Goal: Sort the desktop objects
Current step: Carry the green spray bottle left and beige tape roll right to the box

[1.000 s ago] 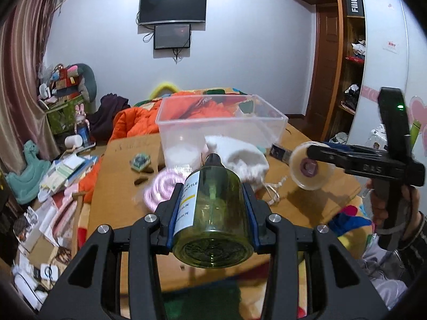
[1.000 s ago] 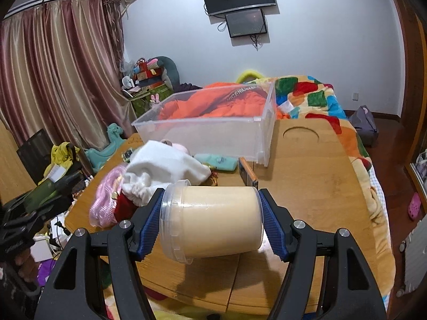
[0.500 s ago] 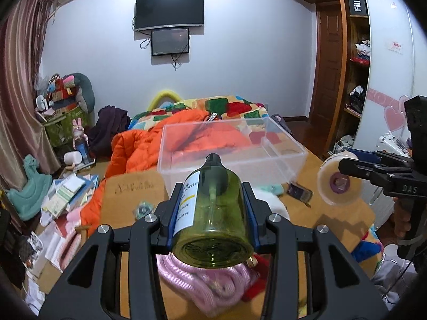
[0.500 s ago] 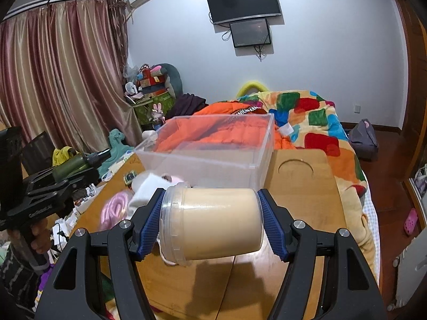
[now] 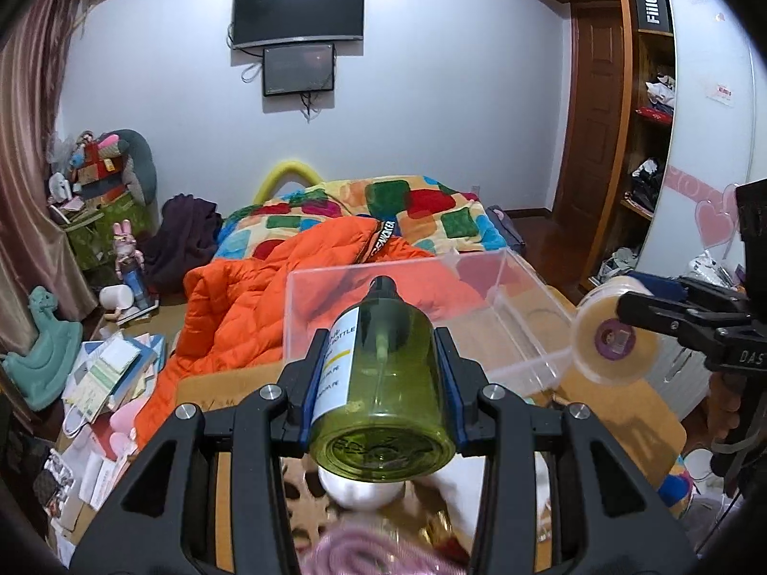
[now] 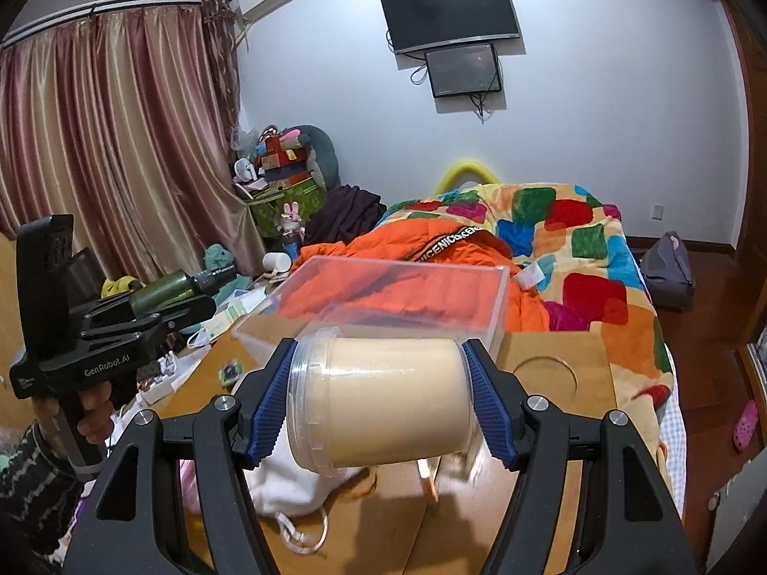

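We have the green bottle [image 5: 381, 383] clamped mid-body between the left gripper [image 5: 381, 385] fingers, long axis along them, cap pointing ahead toward the clear bin [image 5: 422, 316]. It looks like smooth, rigid, light plastic, so we judge slip likely. The right gripper [image 6: 383, 407] fingers grip the cream jar [image 6: 381, 407] end to end, axis crosswise, lid left. Probably heavier; we would keep it level.

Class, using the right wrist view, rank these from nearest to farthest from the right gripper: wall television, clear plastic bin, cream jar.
1. cream jar, between the jaws.
2. clear plastic bin, just ahead on the table.
3. wall television, high on the far wall.
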`<state>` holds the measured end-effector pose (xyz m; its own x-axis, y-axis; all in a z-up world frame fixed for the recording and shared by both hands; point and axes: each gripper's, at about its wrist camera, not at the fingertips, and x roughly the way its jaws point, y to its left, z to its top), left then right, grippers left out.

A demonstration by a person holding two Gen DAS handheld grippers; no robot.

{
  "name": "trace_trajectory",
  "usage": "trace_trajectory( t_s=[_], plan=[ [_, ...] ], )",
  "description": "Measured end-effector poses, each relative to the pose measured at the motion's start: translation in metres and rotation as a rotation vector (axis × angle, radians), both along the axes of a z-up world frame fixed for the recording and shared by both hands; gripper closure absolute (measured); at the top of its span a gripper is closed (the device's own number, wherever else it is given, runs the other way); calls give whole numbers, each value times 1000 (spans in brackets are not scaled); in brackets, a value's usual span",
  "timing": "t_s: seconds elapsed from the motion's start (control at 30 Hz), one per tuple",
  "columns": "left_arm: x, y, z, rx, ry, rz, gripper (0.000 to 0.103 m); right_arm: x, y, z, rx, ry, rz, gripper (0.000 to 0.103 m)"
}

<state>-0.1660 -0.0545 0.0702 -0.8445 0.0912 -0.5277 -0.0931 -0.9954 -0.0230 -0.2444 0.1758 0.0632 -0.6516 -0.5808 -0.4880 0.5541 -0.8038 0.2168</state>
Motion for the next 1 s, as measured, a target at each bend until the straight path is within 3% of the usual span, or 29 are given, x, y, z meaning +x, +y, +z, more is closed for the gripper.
trace_trajectory(
  t_s=[0.4, 0.67, 1.0],
  plan=[
    [-79, -3, -24, 23, -145, -62, 62, -75, -33, -25, 19, -112, 14, 38],
    [-96, 2, -44, -21, -206, -90, 62, -78, -61, -43, 125, -77, 50, 38],
    [-101, 8, -57, -77, -252, -83, 62, -83, -68, -61, 190, -122, 47, 38]
  ],
)
